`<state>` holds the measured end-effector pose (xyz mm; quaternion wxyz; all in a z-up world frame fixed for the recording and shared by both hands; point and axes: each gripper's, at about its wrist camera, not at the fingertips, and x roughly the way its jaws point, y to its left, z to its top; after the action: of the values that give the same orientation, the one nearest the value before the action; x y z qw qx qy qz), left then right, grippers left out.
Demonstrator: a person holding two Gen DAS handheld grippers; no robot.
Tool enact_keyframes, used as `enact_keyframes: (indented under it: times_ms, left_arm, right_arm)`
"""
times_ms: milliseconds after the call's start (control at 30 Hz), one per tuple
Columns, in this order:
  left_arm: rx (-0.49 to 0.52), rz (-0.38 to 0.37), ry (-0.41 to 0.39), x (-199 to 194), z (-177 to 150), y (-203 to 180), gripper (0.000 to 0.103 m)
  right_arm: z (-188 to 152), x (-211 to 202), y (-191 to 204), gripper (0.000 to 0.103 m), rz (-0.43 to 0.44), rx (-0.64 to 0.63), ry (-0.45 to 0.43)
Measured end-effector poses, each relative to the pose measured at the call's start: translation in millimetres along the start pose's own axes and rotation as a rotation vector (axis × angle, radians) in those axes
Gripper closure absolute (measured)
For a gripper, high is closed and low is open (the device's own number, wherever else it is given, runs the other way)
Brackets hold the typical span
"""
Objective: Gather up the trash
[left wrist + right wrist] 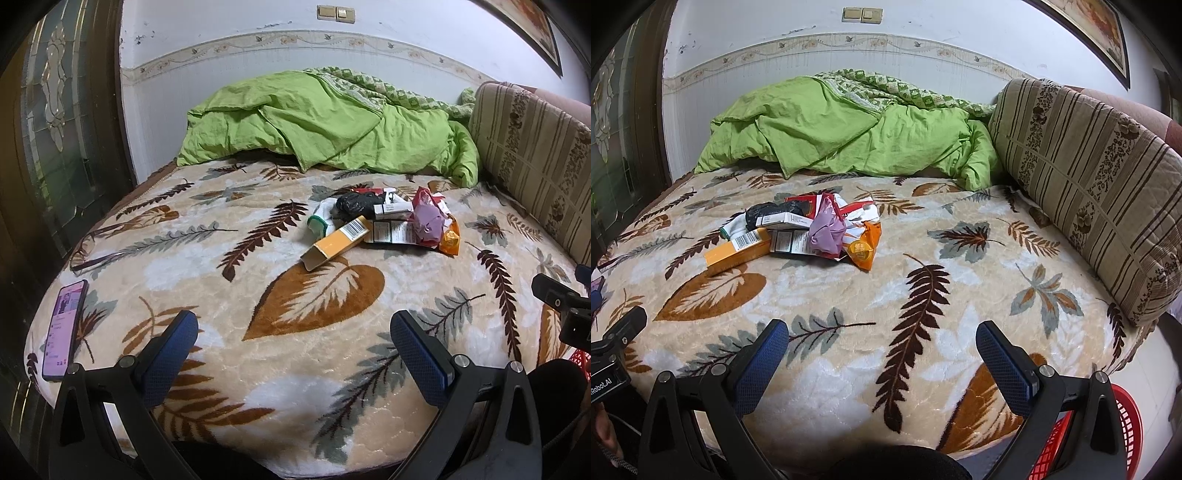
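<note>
Left wrist view: left gripper [293, 338] hung above near edge of leaf-print blanket [221, 266], jaws wide apart, nothing held. Trash pile [384, 221] lay mid-bed, well ahead: yellow box [334, 245] at front, black bag [356, 205], purple wrapper [428, 221], orange packet [450, 240]. Phone [64, 328] at blanket's left edge. Green duvet [325, 125] against wall.

Right wrist view: right gripper [882, 339] likewise spread, empty. Trash pile [809, 230] ahead-left. Red basket [1123, 428] beside bed, lower right. Striped cushion [1086, 177] at right.
</note>
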<state>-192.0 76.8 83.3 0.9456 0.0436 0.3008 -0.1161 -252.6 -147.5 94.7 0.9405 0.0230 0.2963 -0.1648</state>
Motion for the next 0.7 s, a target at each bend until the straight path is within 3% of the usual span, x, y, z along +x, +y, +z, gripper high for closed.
enact_keyframes:
  times_ms: [100, 233, 267, 333, 400, 500, 700]
  left_arm:
    - [0.003, -0.044, 0.032, 7.0, 2.4, -1.5, 0.0]
    - [0.023, -0.096, 0.08, 25.1, 16.1, -5.4, 0.004]
    - [0.041, -0.087, 0.08, 31.9, 22.0, -8.1, 0.007]
    - [0.084, -0.067, 0.082, 46.4, 33.8, -14.7, 0.029]
    - [0.113, -0.062, 0.112, 64.4, 43.8, -20.5, 0.032]
    - [0.171, -0.056, 0.157, 92.6, 56.3, -32.4, 0.032]
    - [0.291, -0.018, 0.222, 144.6, 66.3, -56.0, 0.032]
  right_arm:
    - [1.2, 4.5, -2.5, 0.001, 0.024, 0.012, 0.019]
    - [4.1, 16.0, -11.9, 0.007, 0.124, 0.094, 0.079]
    - [4.0, 20.1, -14.4, 0.013, 0.152, 0.114, 0.1]
    - [2.9, 26.8, -18.8, 0.028, 0.18, 0.135, 0.141]
    - [1.2, 32.1, -22.8, 0.04, 0.212, 0.172, 0.177]
    - [0.2, 35.2, -25.4, 0.04, 0.195, 0.161, 0.238]
    - [1.3, 34.4, -23.9, 0.04, 0.17, 0.119, 0.256]
